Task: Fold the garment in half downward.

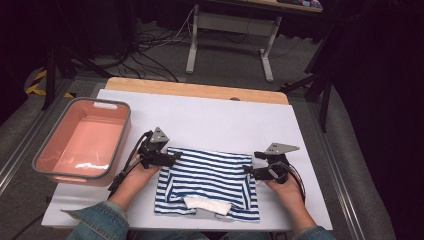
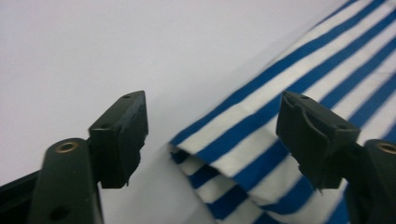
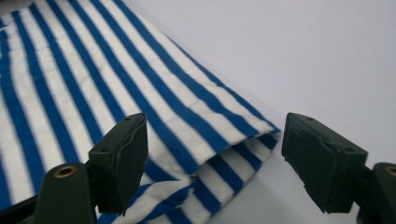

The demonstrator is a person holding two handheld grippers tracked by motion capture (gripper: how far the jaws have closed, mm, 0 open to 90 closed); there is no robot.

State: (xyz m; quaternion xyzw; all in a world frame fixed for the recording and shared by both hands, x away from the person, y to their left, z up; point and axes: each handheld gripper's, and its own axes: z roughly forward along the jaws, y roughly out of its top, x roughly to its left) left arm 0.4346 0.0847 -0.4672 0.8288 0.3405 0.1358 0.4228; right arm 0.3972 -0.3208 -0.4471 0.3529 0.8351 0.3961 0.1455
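A blue-and-white striped shirt (image 1: 207, 182) lies folded on the white table cover, its white collar (image 1: 207, 204) at the near edge. My left gripper (image 1: 172, 158) sits at the shirt's far left corner, open, its jaws standing wide apart. That folded corner (image 2: 219, 149) lies between them without touching the pads. My right gripper (image 1: 248, 171) is at the shirt's right edge, also open, and the layered fold corner (image 3: 238, 147) rests loose between its jaws.
A pink plastic tub (image 1: 82, 142) with a grey rim stands at the left of the white cover (image 1: 225, 115). A strip of wooden table edge (image 1: 195, 90) shows at the far side. Cables and table legs are on the floor beyond.
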